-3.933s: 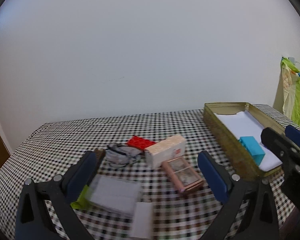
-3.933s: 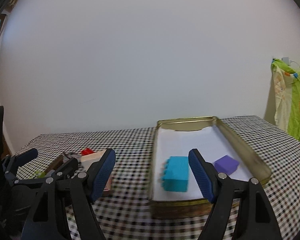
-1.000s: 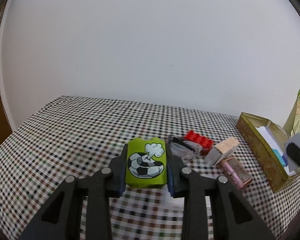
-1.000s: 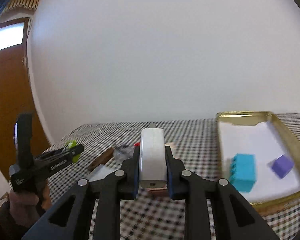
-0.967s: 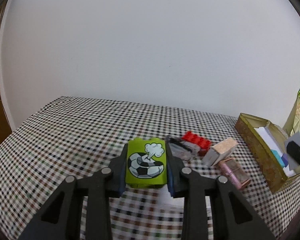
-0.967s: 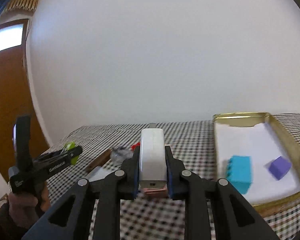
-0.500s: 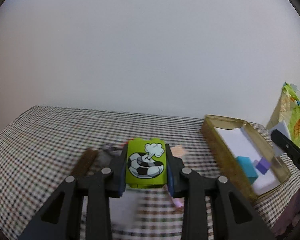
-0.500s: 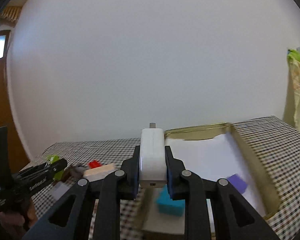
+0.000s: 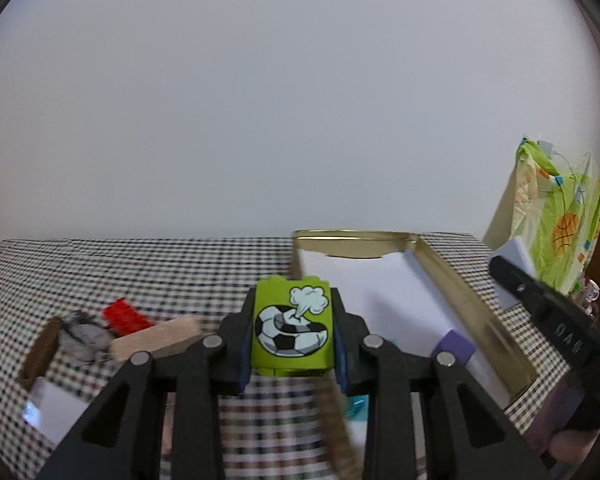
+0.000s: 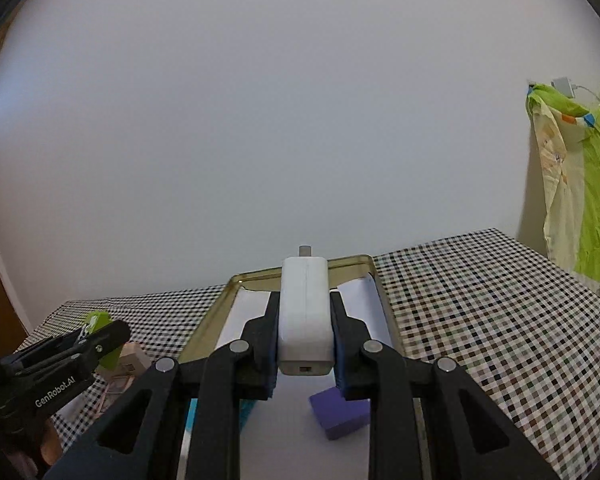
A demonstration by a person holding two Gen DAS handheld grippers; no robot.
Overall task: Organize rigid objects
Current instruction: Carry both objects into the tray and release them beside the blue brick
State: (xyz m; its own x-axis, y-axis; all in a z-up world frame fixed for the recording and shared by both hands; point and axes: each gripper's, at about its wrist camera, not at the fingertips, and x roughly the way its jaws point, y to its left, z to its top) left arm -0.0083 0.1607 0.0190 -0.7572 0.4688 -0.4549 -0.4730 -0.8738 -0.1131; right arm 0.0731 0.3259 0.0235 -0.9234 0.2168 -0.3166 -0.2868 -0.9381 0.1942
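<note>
White lettering reading "GenRobot.AI" runs along the black arm of the left gripper (image 10: 100, 334), seen from the right wrist camera. Lettering on the right gripper (image 9: 512, 276) is too blurred to read.

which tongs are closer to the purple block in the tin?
Right. The right tongs, shut on the white charger, hang just above the purple block. The left tongs, holding the green brick, sit beside the tin.

left gripper (image 9: 292, 346): jaws clamped on green block (image 9: 293, 332) | right gripper (image 10: 305, 332): jaws clamped on white charger (image 10: 305, 312)
</note>
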